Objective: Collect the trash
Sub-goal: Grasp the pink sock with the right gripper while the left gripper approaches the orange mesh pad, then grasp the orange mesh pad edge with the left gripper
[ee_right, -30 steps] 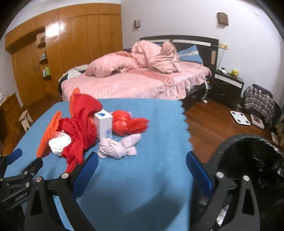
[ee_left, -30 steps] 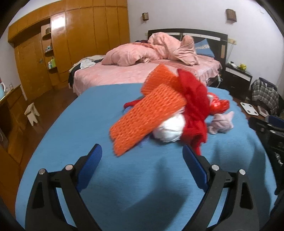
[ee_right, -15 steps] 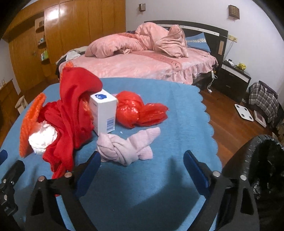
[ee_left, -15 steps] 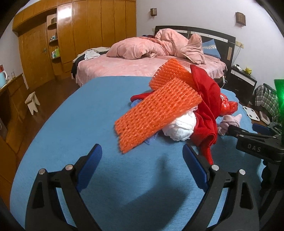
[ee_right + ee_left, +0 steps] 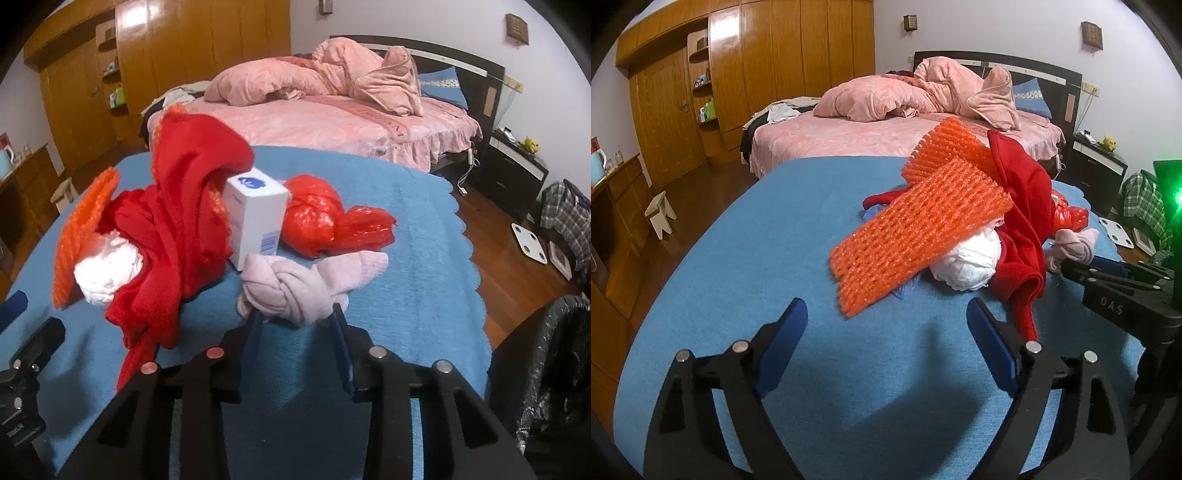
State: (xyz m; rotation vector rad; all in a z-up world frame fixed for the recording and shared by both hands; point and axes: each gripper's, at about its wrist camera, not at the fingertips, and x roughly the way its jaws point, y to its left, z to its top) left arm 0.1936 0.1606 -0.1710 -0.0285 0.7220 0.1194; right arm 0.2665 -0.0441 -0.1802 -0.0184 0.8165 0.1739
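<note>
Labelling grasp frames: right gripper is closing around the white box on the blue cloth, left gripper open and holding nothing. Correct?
Not the white box. In the right wrist view the right gripper has just been closing around the knotted pale pink sock, which lies on the blue cloth in front of the box, its near end between the jaws. The rest stands: the left gripper is open and holds nothing.

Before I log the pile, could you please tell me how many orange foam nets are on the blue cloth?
2: one net lies across the white wad; the second net leans behind it against the red cloth. More may be hidden under that cloth.
</note>
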